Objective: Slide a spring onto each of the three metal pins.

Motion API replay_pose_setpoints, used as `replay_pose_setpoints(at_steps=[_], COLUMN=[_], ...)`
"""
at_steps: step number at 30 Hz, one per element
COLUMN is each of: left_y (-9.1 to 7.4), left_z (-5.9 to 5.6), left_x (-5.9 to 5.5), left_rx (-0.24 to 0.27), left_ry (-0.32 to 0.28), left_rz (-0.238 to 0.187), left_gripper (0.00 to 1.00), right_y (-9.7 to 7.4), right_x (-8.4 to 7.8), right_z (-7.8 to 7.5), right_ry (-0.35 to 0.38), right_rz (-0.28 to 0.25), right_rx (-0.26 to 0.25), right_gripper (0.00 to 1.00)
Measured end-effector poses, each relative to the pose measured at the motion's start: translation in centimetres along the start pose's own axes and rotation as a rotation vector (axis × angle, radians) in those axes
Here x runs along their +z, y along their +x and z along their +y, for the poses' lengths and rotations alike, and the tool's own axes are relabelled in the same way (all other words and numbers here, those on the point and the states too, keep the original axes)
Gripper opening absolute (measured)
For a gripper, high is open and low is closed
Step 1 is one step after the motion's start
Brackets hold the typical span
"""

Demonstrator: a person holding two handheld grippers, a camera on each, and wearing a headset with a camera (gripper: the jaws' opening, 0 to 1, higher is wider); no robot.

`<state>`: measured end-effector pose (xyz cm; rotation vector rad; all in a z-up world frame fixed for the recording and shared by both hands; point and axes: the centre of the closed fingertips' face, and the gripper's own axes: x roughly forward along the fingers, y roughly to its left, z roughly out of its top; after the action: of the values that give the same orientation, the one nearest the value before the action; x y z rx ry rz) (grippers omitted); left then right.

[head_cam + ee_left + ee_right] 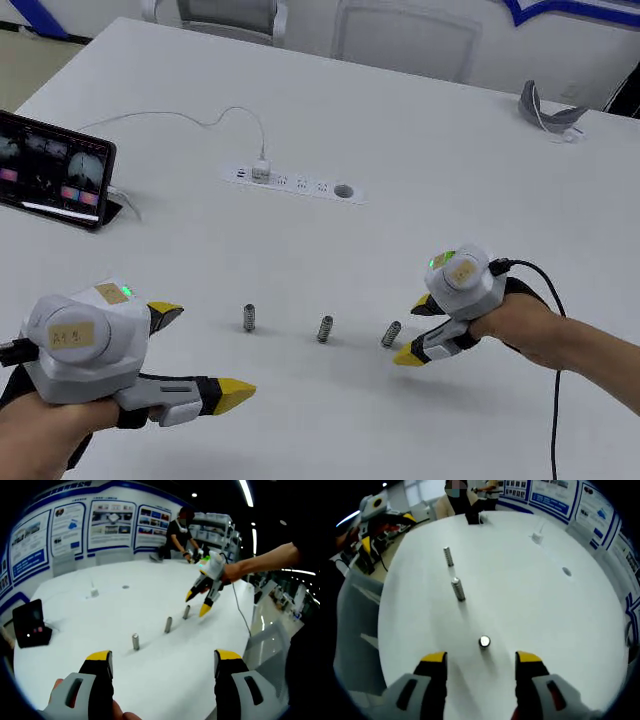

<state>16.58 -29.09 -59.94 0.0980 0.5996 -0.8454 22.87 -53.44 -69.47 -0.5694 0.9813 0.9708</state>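
Closest in, the left gripper (200, 352) hung over the white desk (330, 120), jaws wide apart and empty. A left pin (249, 318), a middle pin (325, 329) and a right pin (391, 334) stood in a row, each seemingly wrapped in a spring (458, 590). The right gripper (414, 330), jaws also apart, hovered just beside the right pin without touching it.

A black tablet (55, 170) with a lit screen stands propped on the white table (400, 150), ahead of the left gripper (205, 350) and off to its left. A white power strip (295, 184) lies well ahead, between the left gripper and the right gripper (412, 330), with a charger (261, 170) plugged in and a white cable (180, 118) looping away. Far beyond the right gripper lies a grey band (550, 112), and chairs (400, 35) stand past the table's far edge.
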Motion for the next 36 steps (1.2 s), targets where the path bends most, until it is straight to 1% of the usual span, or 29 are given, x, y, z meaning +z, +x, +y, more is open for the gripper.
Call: replay_pose_setpoints(at_steps=[5,8,10,13,17,19,22,26,30,31,36], left_y=[-0.1,-0.1,0.0,0.0,-0.1,-0.1,-0.2,-0.2,-0.3,-0.3,-0.2], left_z=[0.4,0.7,0.7,1.0,1.2,1.3,1.5,1.7,1.9,2.0,2.1], left_x=[0.1,0.1,0.1,-0.1,0.0,0.0,0.1,0.0,0.1,0.1,0.0], left_rx=[0.007,0.014,0.013,0.018,0.022,0.022,0.023,0.023,0.025,0.025,0.025], left_ry=[-0.002,-0.005,-0.012,-0.009,-0.01,-0.01,-0.015,-0.014,-0.016,-0.016,-0.017], left_rz=[-0.004,-0.006,-0.009,-0.004,-0.004,-0.005,-0.011,-0.004,-0.006,-0.005,-0.003], left_gripper=[0.85,0.85,0.85,0.85,0.85,0.85,0.85,0.85,0.85,0.86,0.86], right_y=[-0.6,-1.0,-1.3,-1.6,-1.8,-1.9,-2.2,-2.5,-2.8,-3.0,-3.5], right_x=[-0.2,-0.2,0.0,-0.1,-0.1,0.1,0.3,0.8,0.9,1.0,1.1], right_z=[0.0,0.0,0.1,0.4,1.2,1.5,2.1,2.8,3.4,3.6,4.2], right_ry=[0.034,0.063,0.103,0.126,0.151,0.174,0.2,0.243,0.262,0.269,0.305], right_rz=[-0.032,-0.07,-0.106,-0.128,-0.15,-0.179,-0.213,-0.262,-0.286,-0.301,-0.342], right_rx=[-0.012,-0.024,-0.026,-0.026,-0.034,-0.037,-0.048,-0.049,-0.067,-0.071,-0.085], right_gripper=[0.59,0.6,0.61,0.63,0.66,0.69,0.7,0.72,0.75,0.76,0.76])
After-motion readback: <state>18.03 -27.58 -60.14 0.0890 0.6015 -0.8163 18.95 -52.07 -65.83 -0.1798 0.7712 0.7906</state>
